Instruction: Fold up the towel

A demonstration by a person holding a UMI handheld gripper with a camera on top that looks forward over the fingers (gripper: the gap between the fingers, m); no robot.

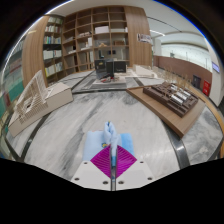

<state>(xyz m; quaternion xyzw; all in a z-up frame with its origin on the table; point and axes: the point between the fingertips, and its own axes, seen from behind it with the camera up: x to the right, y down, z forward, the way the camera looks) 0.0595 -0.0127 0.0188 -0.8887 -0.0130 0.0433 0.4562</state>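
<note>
My gripper [111,152] is shut, its two magenta pads [100,160] pressed together on a fold of the light blue towel [109,133]. A narrow ridge of the cloth sticks up between the fingertips. More pale blue cloth shows to either side of the fingers, spreading below them [80,150]. How the rest of the towel lies under the gripper is hidden by the fingers.
The view looks out across a room. Wooden bookshelves [95,35] line the back wall. A low table with a model on it [172,98] stands at the right, a white model on a table [35,100] at the left, and a dark desk [110,70] in the middle distance.
</note>
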